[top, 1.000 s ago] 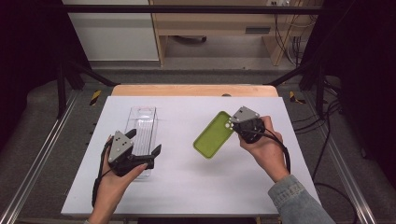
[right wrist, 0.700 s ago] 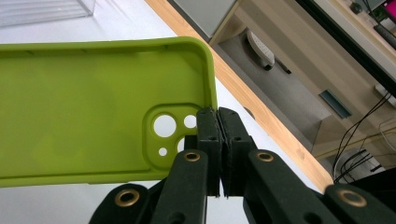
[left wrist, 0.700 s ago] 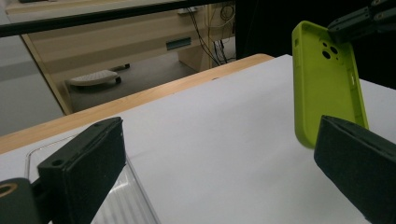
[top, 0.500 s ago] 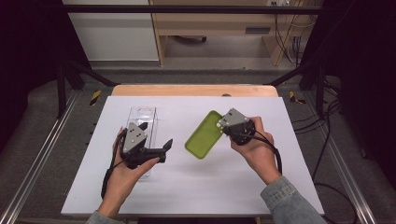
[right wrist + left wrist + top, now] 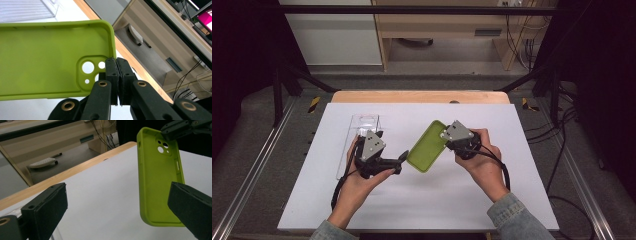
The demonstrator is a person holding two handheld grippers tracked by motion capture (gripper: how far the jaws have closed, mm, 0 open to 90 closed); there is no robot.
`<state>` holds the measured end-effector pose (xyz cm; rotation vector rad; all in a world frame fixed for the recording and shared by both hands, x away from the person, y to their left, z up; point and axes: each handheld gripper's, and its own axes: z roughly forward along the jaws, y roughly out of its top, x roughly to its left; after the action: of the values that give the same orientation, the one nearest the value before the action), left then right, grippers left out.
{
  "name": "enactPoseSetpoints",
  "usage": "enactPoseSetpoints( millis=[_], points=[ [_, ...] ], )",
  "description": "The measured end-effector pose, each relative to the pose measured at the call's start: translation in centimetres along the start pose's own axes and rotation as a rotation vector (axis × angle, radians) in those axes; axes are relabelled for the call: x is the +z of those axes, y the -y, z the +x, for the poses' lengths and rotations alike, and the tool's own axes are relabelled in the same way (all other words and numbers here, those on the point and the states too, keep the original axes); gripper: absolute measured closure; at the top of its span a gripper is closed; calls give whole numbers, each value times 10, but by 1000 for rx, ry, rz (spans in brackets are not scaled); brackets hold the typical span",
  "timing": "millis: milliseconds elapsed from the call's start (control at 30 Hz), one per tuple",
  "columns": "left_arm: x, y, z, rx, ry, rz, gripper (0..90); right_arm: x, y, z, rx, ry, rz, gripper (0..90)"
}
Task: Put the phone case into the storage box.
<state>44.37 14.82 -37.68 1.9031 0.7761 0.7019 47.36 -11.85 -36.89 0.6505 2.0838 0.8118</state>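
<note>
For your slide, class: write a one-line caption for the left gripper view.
Open left gripper faces a green phone case held upright at its camera corner by the right gripper.

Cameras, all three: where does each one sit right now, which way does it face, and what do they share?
High view: above the person's side, looking forward and down on the white table; both forearms, left gripper and right gripper show.
Left gripper view: rides the left gripper, looking between open jaws at the green phone case.
Right gripper view: rides the right gripper, jaws shut on the case's edge by the camera cutout.
Shared: all three show the case.
</note>
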Motion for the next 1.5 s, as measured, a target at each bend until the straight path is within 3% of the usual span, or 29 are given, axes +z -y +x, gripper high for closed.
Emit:
enactPoseSetpoints(
  millis=[300,733,1200,1500],
  points=[
    [10,-7,-10,14,25,22,31,-8,-5,10,-34,7,-22,886],
    [13,-15,-13,39,26,14,34,-9,-10,15,-53,15,-34,886],
    [14,-19,-15,28,32,15,41,-10,-16,22,-91,24,-40,886],
    [15,-20,-18,56,38,24,52,-10,-17,25,-109,39,-44,886]
  ],
)
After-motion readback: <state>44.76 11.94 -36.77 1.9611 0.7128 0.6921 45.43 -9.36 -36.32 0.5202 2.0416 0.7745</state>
